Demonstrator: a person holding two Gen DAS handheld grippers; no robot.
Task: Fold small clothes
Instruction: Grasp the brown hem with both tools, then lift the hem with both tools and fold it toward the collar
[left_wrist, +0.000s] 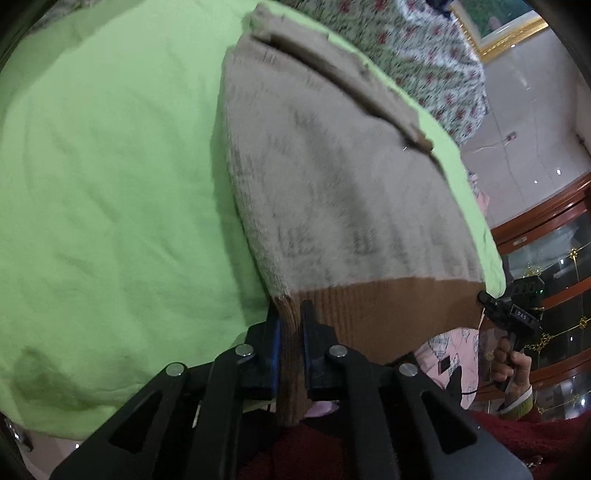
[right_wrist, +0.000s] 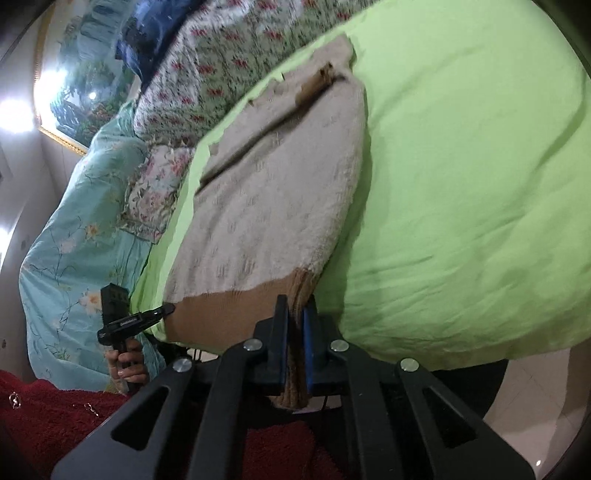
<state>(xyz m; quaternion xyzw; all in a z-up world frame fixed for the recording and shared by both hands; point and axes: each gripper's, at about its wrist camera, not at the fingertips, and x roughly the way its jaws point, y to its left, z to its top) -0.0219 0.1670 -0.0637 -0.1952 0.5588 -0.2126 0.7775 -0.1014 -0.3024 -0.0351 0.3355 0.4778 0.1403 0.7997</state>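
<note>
A: Clamping the brown hem, the left gripper (left_wrist: 291, 314) pinches one corner of the beige sweater (left_wrist: 332, 177); the right gripper (right_wrist: 295, 310) pinches the other.

B: Right view alone shows a turquoise quilt (right_wrist: 74, 236), left of frame. Green sheet (left_wrist: 110, 184) underneath everything.

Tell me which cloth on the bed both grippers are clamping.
The beige sweater, by its brown hem; left gripper and right gripper pinch it. The green sheet lies ungripped.

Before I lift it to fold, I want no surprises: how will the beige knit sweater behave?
Probably floppy: the sweater drapes over the green sheet. Its brown hem bunches in both hand-held grippers, left and right, so the middle likely sags. The fuzzy knit seems unlikely to slip.
</note>
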